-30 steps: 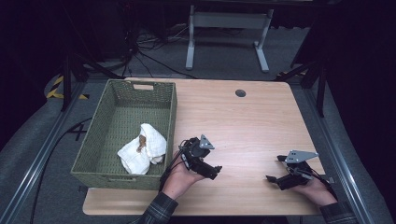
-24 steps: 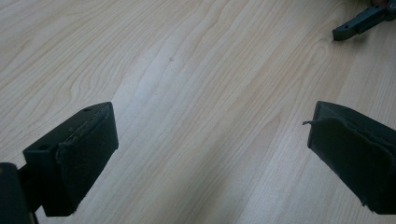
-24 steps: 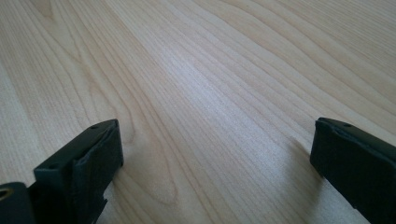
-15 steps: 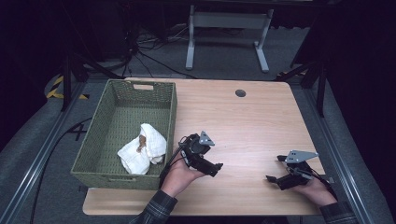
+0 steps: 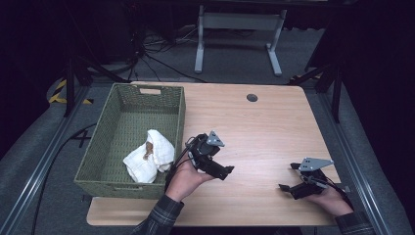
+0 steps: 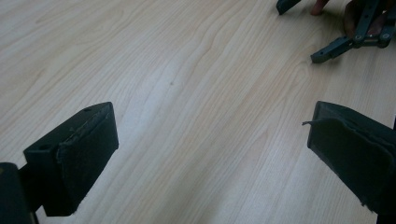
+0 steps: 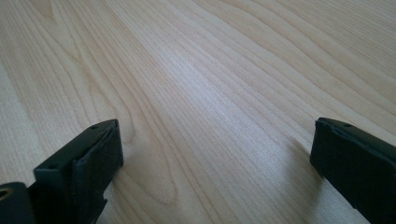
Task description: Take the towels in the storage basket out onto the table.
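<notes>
My left gripper is held in a hand just right of the green woven basket, low over the wooden table. In the left gripper view its jaws stand wide open over bare wood, with nothing between them. My right gripper rests near the table's front right corner, its grey plate on top. Its jaws are also wide apart over bare wood. A crumpled white cloth with a brown patch lies inside the basket.
The right gripper's black jaw tips show far off in the left gripper view. A round cable hole sits at the table's back edge. Behind the table are a grey metal stand and floor cables.
The left hand has shifted its gripper slightly up and away. The right gripper has stayed where it was. The cloth and basket have not moved.
</notes>
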`<state>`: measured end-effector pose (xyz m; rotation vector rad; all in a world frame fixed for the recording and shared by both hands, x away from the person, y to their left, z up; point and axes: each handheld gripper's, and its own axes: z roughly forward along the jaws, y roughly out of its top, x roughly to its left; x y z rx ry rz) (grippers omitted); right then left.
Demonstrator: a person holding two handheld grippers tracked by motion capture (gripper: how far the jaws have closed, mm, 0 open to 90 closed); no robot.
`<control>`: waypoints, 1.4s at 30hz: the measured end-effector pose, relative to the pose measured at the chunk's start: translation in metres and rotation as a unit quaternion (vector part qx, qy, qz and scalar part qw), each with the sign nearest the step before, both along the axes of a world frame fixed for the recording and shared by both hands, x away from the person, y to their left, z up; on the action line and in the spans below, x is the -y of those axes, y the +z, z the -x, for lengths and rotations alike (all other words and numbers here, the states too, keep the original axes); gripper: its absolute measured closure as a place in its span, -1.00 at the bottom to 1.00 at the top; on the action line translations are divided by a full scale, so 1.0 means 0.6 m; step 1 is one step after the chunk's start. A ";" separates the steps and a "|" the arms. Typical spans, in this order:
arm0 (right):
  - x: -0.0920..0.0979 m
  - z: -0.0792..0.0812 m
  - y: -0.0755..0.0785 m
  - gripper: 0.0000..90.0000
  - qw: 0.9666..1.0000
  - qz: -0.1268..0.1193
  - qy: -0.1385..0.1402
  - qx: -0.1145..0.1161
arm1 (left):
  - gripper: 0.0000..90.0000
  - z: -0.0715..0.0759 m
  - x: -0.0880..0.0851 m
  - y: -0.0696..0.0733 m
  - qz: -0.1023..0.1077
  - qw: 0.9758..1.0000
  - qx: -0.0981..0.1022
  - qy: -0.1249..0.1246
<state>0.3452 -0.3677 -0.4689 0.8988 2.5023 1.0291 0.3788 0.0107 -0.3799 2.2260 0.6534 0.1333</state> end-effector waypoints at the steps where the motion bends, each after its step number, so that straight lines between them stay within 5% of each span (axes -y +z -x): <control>1: 0.000 0.000 0.000 -0.94 1.000 0.000 0.000 0.000 | -0.95 0.000 0.000 0.001 0.002 1.000 -0.002 0.001; 15: 0.000 0.000 0.000 -0.94 1.000 0.000 0.000 0.001 | -0.95 -0.015 -0.023 0.019 0.006 1.000 -0.006 0.001; 17: 0.000 0.000 0.000 -0.94 1.000 0.000 0.000 0.000 | -0.95 -0.017 -0.026 0.021 0.022 1.000 -0.008 0.003; 21: 0.000 0.000 0.000 -0.94 1.000 0.000 0.000 0.000 | -0.95 -0.019 -0.026 0.027 0.013 1.000 -0.004 0.000; 42: 0.000 0.000 0.000 -0.94 1.000 0.000 0.000 0.000 | -0.95 -0.032 -0.080 0.050 0.018 0.999 0.012 0.041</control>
